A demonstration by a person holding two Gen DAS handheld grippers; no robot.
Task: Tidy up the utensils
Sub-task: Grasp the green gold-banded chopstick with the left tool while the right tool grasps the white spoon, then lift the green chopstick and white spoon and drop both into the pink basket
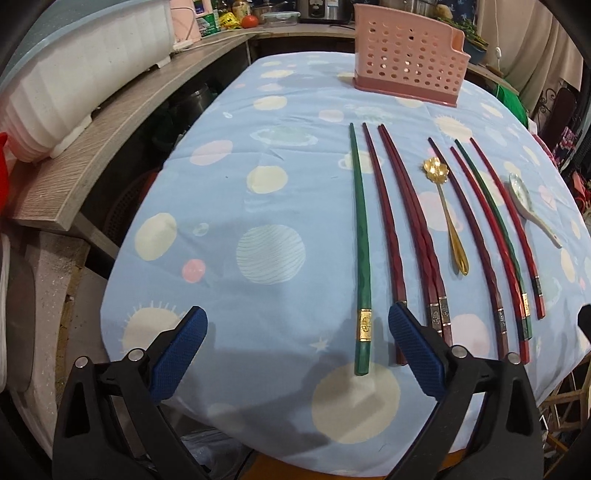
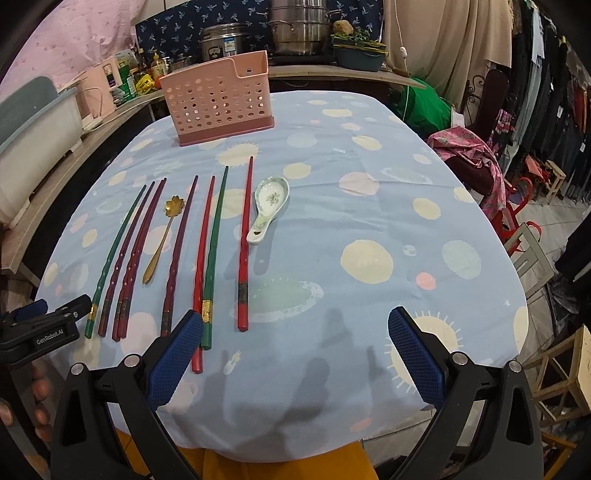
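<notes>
Several red, maroon and green chopsticks lie side by side on the blue spotted tablecloth (image 1: 221, 206), among them a green chopstick (image 1: 360, 251) at the far left. A gold flower spoon (image 1: 448, 218) and a white ceramic spoon (image 1: 528, 206) lie among them. The ceramic spoon (image 2: 267, 206) and gold spoon (image 2: 162, 236) also show in the right wrist view. A pink perforated utensil holder (image 1: 406, 66) stands upright at the table's far side, empty as far as visible; it shows too in the right view (image 2: 218, 99). My left gripper (image 1: 297, 325) is open and empty at the near ends of the left chopsticks. My right gripper (image 2: 295, 328) is open and empty, right of the chopsticks.
A wooden counter (image 1: 110, 122) with a white tub (image 1: 66, 81) runs along the left. Pots and bottles stand behind the table (image 2: 295, 33). Chairs, stools and clothes stand at the right (image 2: 491, 155). The left gripper (image 2: 44, 325) shows at the right view's left edge.
</notes>
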